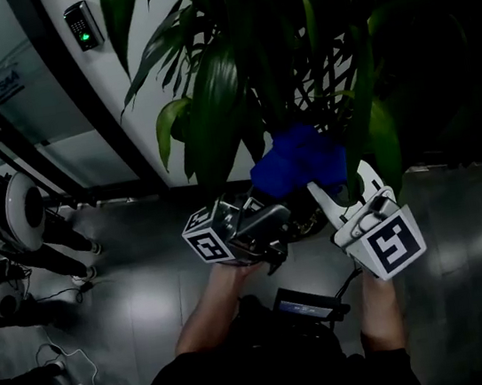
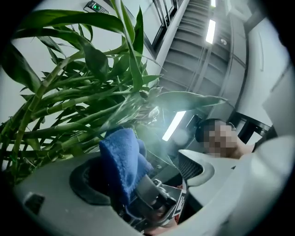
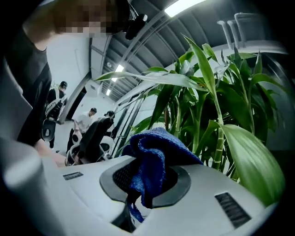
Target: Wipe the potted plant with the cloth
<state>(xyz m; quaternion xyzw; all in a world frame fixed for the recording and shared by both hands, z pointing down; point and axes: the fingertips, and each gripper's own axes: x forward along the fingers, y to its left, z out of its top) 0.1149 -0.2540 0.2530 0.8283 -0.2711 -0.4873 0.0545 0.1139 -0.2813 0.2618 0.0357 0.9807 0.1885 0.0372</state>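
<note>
**Now: blue cloth held up against the plant's leaves**

Up close to the plant (image 1: 232,72), the right tool (image 1: 336,180) grips the blue cloth (image 1: 298,162): in the right gripper view its two jaws are pressed in on a bunched fold, with the rest of the cloth spilling over the top of the dark pads. The left tool (image 1: 267,215) sits just left of it, their marker cubes side by side in the head view. In the left gripper view its jaws stand apart. The cloth rests against the pad of the left-hand jaw, and a dark piece of hardware shows in the gap beside it. I cannot tell whether the other jaw touches the cloth at all.

The cloth is raised in among the lower leaves, close to the green stalks (image 2: 69,115) and in front of them. A broad pale-green leaf (image 3: 251,161) hangs just to the right of the right tool, near the camera. The pot cannot be seen in any view.

Behind the plant a pale wall carries a small reader with a green light (image 1: 82,25). The grey floor (image 1: 148,291) lies below the tools. At the far left of the right gripper view, a few people (image 3: 85,120) stand well away from the plant.
</note>
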